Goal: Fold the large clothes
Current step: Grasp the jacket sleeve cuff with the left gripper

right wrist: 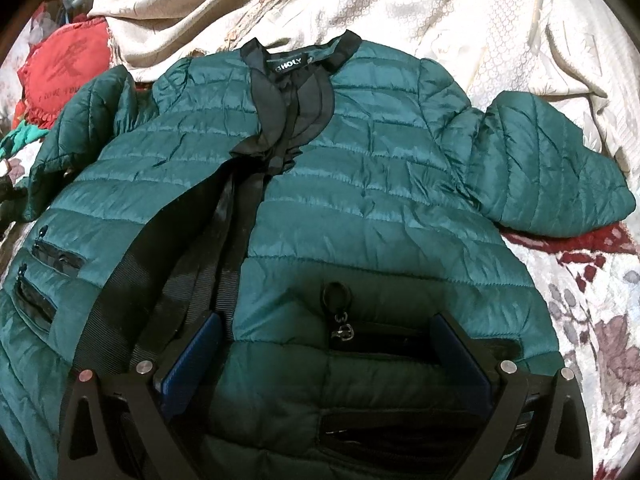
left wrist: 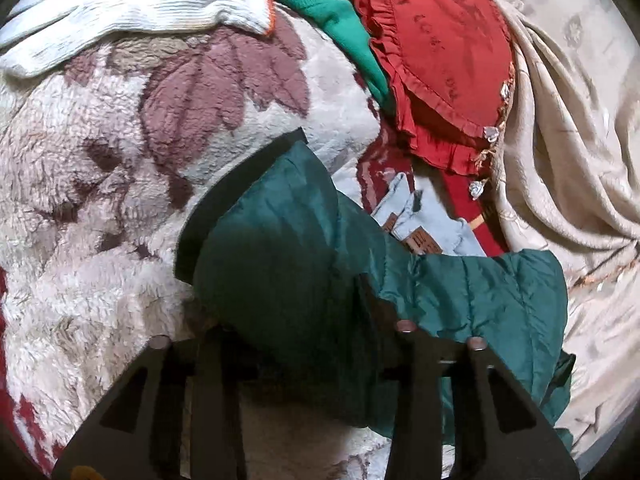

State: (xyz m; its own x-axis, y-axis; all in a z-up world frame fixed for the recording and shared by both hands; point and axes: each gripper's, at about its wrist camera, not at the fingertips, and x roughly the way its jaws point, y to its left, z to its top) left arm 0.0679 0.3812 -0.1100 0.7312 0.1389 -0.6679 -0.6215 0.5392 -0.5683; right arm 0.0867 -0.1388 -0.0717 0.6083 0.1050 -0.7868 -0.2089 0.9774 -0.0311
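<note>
Two wrist views, both looking down close over the bed.
Both share the green jacket (left wrist: 288, 240) (right wrist: 360, 184) and the red cushion (left wrist: 440, 60) (right wrist: 68, 72).

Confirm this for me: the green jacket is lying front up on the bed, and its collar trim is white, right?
Not quite. The jacket does lie front up on the bed, but its collar trim is black, not white. The right wrist view shows it.
</note>
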